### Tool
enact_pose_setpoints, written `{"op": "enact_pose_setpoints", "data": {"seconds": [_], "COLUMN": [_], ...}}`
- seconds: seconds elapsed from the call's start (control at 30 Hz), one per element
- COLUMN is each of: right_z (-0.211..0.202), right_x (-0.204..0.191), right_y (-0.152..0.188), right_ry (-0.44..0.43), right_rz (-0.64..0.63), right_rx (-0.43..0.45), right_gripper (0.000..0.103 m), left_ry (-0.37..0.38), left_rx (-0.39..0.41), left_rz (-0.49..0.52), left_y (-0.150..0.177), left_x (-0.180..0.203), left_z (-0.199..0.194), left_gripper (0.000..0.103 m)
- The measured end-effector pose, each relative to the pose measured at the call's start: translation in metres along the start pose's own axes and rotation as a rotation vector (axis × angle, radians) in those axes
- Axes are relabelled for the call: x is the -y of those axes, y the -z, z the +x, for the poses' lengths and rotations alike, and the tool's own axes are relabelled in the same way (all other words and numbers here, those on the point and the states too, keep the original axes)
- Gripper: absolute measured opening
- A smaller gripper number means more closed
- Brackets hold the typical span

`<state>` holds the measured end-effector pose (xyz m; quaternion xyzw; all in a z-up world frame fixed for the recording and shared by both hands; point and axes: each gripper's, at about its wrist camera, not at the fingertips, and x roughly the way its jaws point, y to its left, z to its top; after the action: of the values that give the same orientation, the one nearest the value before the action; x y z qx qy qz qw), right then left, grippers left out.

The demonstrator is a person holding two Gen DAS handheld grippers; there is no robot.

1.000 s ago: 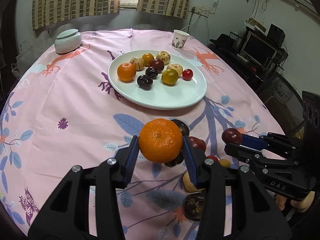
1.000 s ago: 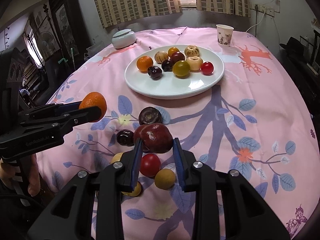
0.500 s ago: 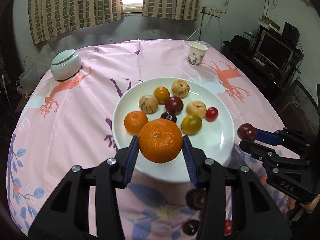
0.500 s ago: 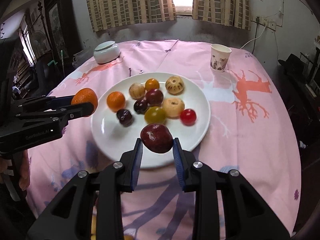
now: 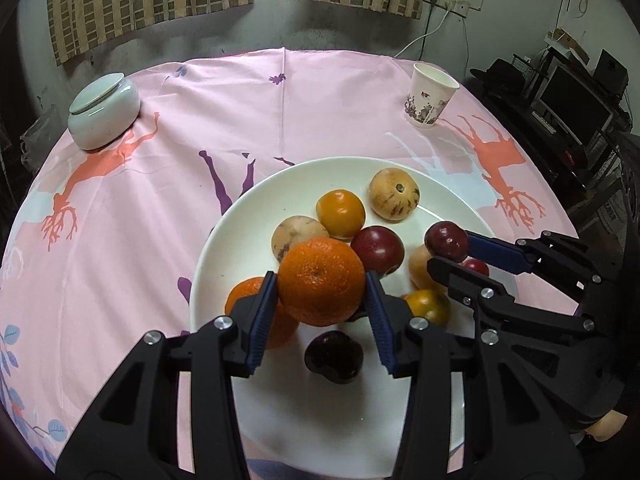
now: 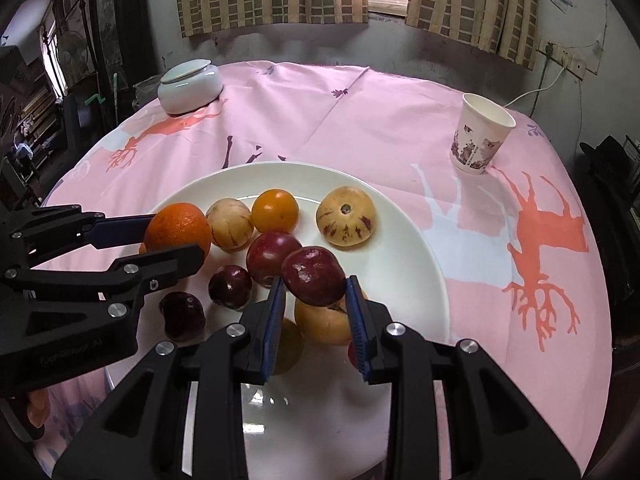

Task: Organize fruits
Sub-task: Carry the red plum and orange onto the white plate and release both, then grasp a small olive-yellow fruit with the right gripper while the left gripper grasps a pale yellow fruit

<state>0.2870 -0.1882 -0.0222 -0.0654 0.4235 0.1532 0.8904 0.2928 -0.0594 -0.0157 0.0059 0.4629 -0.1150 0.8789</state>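
Over the round white ceramic plate (image 5: 224, 240) on the pink printed tablecloth (image 5: 160, 184), I am holding both tools. At far left a pale lidded ceramic jar (image 5: 103, 115) is sitting on the cloth. My left gripper (image 5: 322, 304) is clamping a round orange mandarin (image 5: 321, 282) between its blue pads, above the fruit already lying on the plate (another mandarin, speckled tan fruits, dark plums). My right gripper (image 6: 314, 308) is pinching a dark red plum (image 6: 313, 276), hanging over the plate's middle. Farther right, a patterned paper cup (image 6: 480, 140) is standing upright.
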Motion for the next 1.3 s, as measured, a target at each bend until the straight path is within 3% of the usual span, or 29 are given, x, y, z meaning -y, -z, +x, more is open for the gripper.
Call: {"op": "enact_pose_setpoints", "data": {"seconds": [0.2, 0.27, 0.33, 0.37, 0.57, 0.7, 0.8, 0.97, 1.1, 1.17, 1.2, 1.23, 1.3], "right_z": [0.007, 0.009, 0.009, 0.007, -0.031, -0.078, -0.107, -0.14, -0.15, -0.154, -0.155, -0.155, -0.151], "right_x": [0.0, -0.001, -0.001, -0.001, 0.004, -0.004, -0.012, -0.031, -0.045, -0.049, -0.054, -0.056, -0.061], "right_y": [-0.004, -0.005, -0.005, -0.005, 0.002, 0.035, 0.078, 0.156, 0.204, 0.216, 0.22, 0.222, 0.223], "right_ry": [0.011, 0.032, 0.073, 0.088, 0.031, -0.031, -0.088, -0.045, -0.02, -0.042, -0.051, -0.056, -0.082], "right_rz": [-0.01, -0.023, -0.038, -0.044, 0.011, 0.042, 0.097, 0.131, 0.199, 0.222, 0.22, 0.216, 0.208], "right_rx": [-0.009, -0.006, 0.012, 0.027, 0.059, 0.048, 0.005, -0.01, -0.025, 0.009, 0.02, 0.018, 0.005], "right_gripper": [0.031, 0.037, 0.062, 0.064, 0.064, 0.067, 0.099, 0.099, 0.099, 0.087, 0.067, 0.056, 0.052], "left_ry": [-0.004, -0.004, -0.012, -0.009, 0.008, 0.003, -0.007, -0.027, -0.009, -0.004, -0.005, -0.005, 0.002], "left_rx": [-0.008, -0.011, 0.007, 0.02, 0.076, 0.108, 0.065, 0.042, 0.019, 0.019, 0.023, 0.029, 0.036], "left_rz": [0.007, 0.008, -0.003, -0.009, 0.004, 0.057, 0.144, 0.129, 0.085, 0.073, 0.069, 0.066, 0.064], "left_y": [-0.005, -0.007, -0.009, -0.01, 0.004, 0.049, 0.097, 0.168, 0.2, 0.208, 0.211, 0.213, 0.216], "left_x": [-0.002, 0.0, -0.002, -0.002, -0.007, -0.008, -0.002, -0.003, -0.01, -0.012, -0.013, -0.012, -0.012], "left_z": [0.007, 0.008, 0.005, 0.002, -0.042, -0.085, -0.099, -0.112, -0.119, -0.123, -0.126, -0.129, -0.134], "left_gripper": [0.045, 0.047, 0.061, 0.078, 0.082, 0.094, 0.095, 0.095, 0.095, 0.095, 0.095, 0.095, 0.095]}}
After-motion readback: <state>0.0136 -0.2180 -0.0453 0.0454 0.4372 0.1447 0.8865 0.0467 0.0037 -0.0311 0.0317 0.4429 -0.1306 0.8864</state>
